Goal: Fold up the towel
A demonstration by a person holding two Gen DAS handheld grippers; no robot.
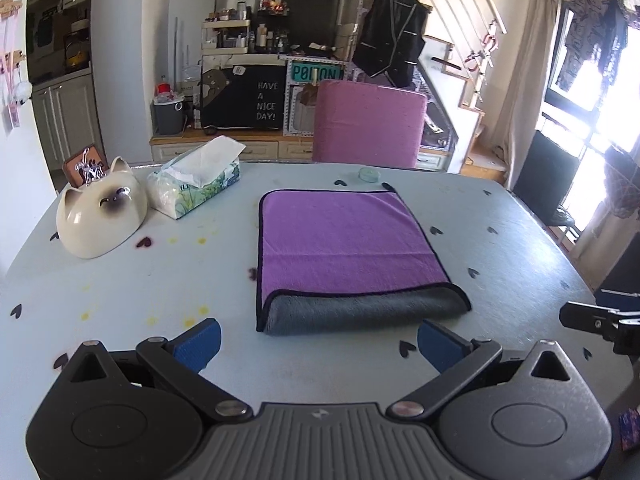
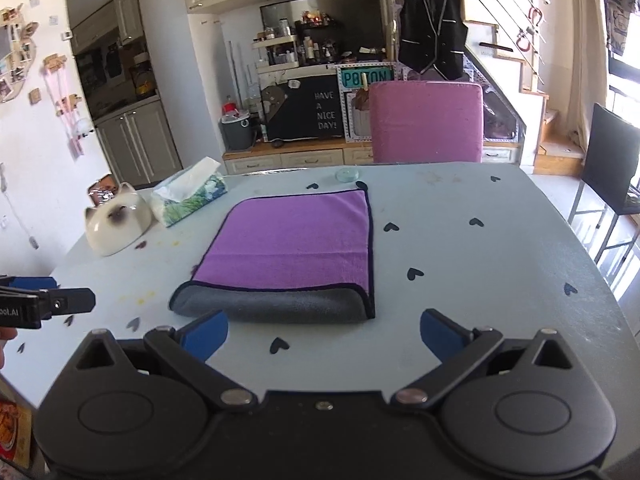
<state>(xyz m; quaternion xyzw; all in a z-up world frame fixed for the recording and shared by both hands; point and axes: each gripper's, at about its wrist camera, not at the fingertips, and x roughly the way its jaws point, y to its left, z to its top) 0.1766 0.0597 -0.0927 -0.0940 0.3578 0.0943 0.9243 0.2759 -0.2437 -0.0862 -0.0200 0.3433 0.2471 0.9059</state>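
A purple towel (image 1: 344, 240) with a dark hem lies folded flat on the pale table (image 1: 160, 280); its grey underside shows along the near fold. It also shows in the right wrist view (image 2: 292, 248). My left gripper (image 1: 318, 344) is open and empty, just short of the towel's near edge. My right gripper (image 2: 324, 338) is open and empty, just short of the near fold too. Each gripper's side shows in the other view: the right one (image 1: 600, 320), the left one (image 2: 44, 300).
A cat-shaped ceramic bowl (image 1: 100, 220) and a tissue pack (image 1: 196, 182) stand at the table's left. A small round lid (image 1: 368, 174) lies beyond the towel. A pink chair (image 1: 368, 120) stands at the far edge, a black chair (image 2: 612, 164) at right.
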